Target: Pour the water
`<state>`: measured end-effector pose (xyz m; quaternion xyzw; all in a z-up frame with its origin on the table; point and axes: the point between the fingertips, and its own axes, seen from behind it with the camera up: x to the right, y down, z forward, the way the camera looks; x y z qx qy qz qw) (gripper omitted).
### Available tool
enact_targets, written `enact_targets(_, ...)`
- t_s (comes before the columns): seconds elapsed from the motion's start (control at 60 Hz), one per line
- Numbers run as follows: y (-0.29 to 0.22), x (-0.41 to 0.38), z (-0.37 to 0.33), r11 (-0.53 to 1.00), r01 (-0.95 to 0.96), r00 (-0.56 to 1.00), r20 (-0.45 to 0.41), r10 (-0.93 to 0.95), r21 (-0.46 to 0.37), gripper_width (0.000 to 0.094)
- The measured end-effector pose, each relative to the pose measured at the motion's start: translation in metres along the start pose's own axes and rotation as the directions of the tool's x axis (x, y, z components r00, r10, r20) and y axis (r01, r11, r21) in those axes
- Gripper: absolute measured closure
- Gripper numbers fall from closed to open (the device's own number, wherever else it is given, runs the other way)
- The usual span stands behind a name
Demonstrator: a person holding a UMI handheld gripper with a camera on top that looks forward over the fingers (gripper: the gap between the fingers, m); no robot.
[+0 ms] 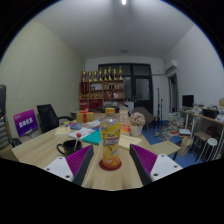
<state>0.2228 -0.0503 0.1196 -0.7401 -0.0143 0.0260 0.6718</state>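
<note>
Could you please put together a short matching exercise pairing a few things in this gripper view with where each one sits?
Things:
1. clear plastic bottle with an orange label
2. dark mug
3. orange coaster
4. purple box with white lettering

Places:
A. beyond the left finger, on the wooden table
B. under the bottle
C. between the fingers of the gripper, gaps at both sides
D. far end of the table, well past the mug

Pairs: 1-C, 2-A, 3-B, 4-D
</note>
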Motion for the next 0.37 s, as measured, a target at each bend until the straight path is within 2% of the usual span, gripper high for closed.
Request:
enact_targets(0.217,0.01,-0.002,-0.117,0.996,-0.085,0.994,0.073,0.082,0.031,0.0105)
enact_targets(0.367,0.025,0.003,-0.16,0.996,-0.092,0.99,0.109,0.09,0.016,0.0103)
